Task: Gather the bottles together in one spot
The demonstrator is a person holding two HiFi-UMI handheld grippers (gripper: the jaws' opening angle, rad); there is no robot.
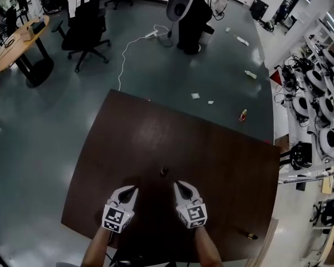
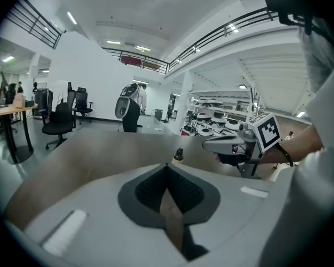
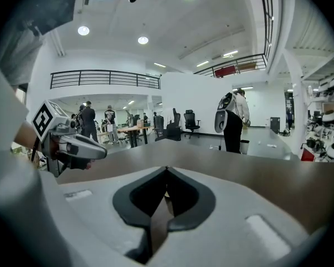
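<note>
A small dark-capped bottle (image 1: 164, 171) stands upright on the brown table (image 1: 156, 138), just beyond and between my two grippers. The left gripper view shows the same bottle (image 2: 178, 154) a short way past the jaw tips. A second small bottle (image 1: 250, 236) lies near the table's front right edge. My left gripper (image 1: 134, 189) is shut and empty, its tips (image 2: 167, 164) meeting. The right gripper (image 1: 177, 184) is likewise shut with nothing in it (image 3: 167, 167). Both hover low over the table's near part, side by side, touching neither bottle.
Past the table's far edge, small bottles (image 1: 243, 114) and scraps lie on the grey floor. A black office chair (image 1: 86, 24) and a dark standing machine (image 1: 188, 15) are further back. Shelving with white gear (image 1: 323, 110) lines the right side.
</note>
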